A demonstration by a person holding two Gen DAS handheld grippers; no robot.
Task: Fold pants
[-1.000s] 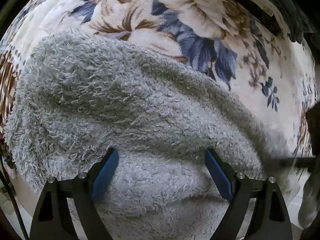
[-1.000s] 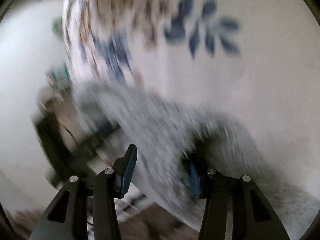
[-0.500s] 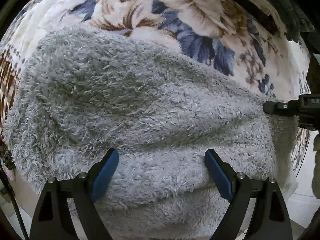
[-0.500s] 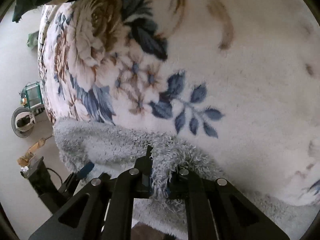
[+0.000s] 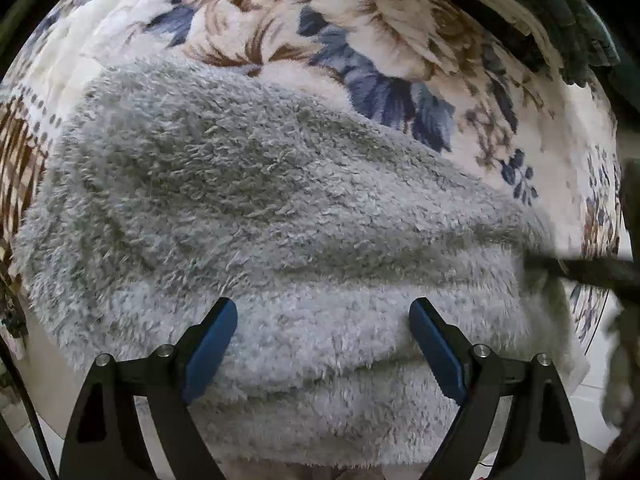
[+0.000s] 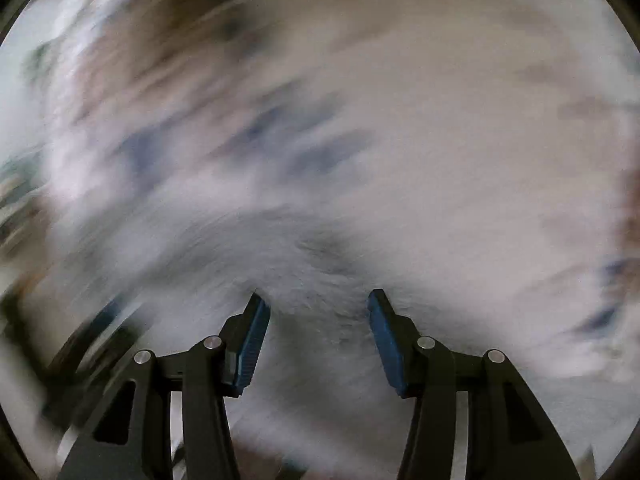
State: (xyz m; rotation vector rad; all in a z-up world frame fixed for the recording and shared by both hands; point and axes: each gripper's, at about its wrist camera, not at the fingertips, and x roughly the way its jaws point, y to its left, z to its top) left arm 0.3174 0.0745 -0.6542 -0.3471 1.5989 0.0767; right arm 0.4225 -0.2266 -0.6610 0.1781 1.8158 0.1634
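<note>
The grey fluffy pants [image 5: 260,208] lie folded in a thick bundle on a floral blanket [image 5: 360,40]. My left gripper [image 5: 323,320] is open, its blue pads over the bundle's near edge with nothing between them. The right wrist view is badly motion-blurred. My right gripper [image 6: 318,312] is open there, its pads apart just above the grey pants [image 6: 316,292]. The right gripper's dark tip [image 5: 580,268] shows blurred at the bundle's right end in the left wrist view.
The blanket with blue and brown flowers covers the surface beyond the pants. A dark green fabric [image 5: 580,20] lies at the far right edge. Pale floor [image 5: 600,352] shows past the blanket's right edge.
My right gripper was shut on the pants' right end half a second ago; it has let go, opened, and is moving fast. The left gripper has stayed still and open.
</note>
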